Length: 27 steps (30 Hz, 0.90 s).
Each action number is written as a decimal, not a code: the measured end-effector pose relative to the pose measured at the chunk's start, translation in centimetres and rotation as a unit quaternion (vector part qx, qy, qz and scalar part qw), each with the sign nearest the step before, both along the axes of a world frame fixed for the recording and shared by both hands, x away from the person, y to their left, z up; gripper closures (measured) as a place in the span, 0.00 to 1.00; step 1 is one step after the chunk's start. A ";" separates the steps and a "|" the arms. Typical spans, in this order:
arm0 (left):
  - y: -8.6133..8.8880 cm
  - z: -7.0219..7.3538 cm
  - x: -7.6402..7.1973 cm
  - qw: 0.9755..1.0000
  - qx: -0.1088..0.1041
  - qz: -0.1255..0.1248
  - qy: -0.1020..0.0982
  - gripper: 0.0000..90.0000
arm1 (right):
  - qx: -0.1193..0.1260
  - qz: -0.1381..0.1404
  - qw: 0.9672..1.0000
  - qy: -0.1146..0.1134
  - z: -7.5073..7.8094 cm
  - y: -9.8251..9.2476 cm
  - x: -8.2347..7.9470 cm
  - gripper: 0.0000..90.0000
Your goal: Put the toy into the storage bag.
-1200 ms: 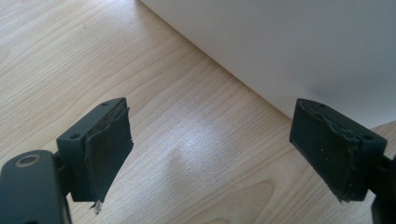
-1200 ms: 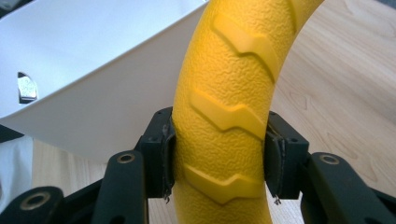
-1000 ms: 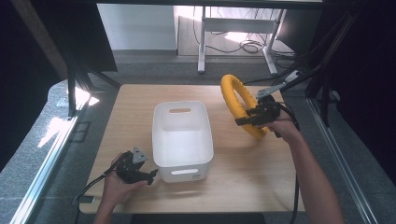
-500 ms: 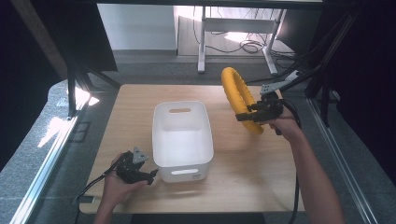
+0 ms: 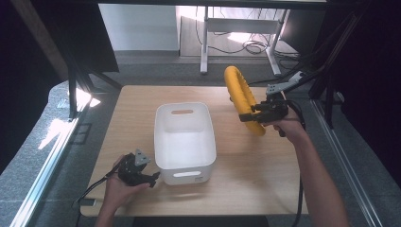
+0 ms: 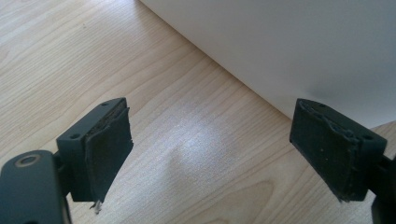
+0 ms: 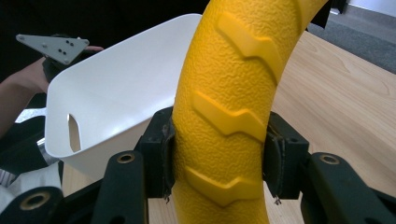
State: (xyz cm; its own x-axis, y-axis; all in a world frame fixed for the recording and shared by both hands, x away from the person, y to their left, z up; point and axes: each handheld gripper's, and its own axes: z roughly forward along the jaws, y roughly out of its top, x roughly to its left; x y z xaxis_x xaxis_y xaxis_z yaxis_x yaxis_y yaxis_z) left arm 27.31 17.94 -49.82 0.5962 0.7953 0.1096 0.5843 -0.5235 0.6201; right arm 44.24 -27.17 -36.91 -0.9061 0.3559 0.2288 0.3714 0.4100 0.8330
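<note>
A yellow ring with raised tread marks [image 5: 240, 96] [image 7: 233, 93] stands on edge above the right side of the table, lifted by my right gripper [image 5: 250, 112] [image 7: 219, 161], whose pads press on both sides of its rim. A white plastic bin [image 5: 184, 142] [image 7: 112, 93] with handle slots sits in the middle of the wooden table [image 5: 265, 170]. My left gripper [image 5: 153, 178] [image 6: 210, 149] rests low at the bin's near left corner, jaws wide apart with only bare wood between them; the bin's white wall [image 6: 289, 51] lies just beyond.
The table's left and right edges drop to grey floor, with a metal rail [image 5: 47, 170] along the left. Cables trail from both grippers. Bare wood lies to the right of and in front of the bin.
The right gripper has raised the yellow ring a little and tipped it more upright. The left gripper and the bin have stayed where they were.
</note>
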 end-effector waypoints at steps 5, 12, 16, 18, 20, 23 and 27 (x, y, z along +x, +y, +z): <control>0.0 0.0 0.0 1.000 0.000 0.000 0.000 0.15 | 0.006 0.000 1.000 -0.002 0.1 0.0 -0.1 0.57; -0.1 -0.1 0.0 1.000 0.000 0.000 0.001 0.15 | 0.017 0.004 1.000 -0.003 0.2 0.1 -0.1 0.57; -0.1 -0.1 0.0 1.000 0.000 0.000 0.001 0.15 | 0.027 0.007 1.000 -0.003 0.3 0.2 -0.2 0.57; -0.1 -0.1 0.0 1.000 -0.002 0.000 0.001 0.15 | 0.031 0.009 0.999 -0.004 0.4 0.3 -0.3 0.57; -0.1 -0.1 0.0 1.000 -0.002 0.000 0.001 0.15 | 0.034 0.010 0.999 -0.005 0.5 0.4 -0.3 0.57; -0.1 -0.1 0.0 1.000 -0.002 0.000 0.001 0.15 | 0.042 0.013 0.999 -0.006 0.6 0.4 -0.4 0.57; -0.1 -0.1 0.0 1.000 -0.002 0.000 0.001 0.15 | 0.050 0.015 0.999 -0.008 0.7 0.5 -0.5 0.57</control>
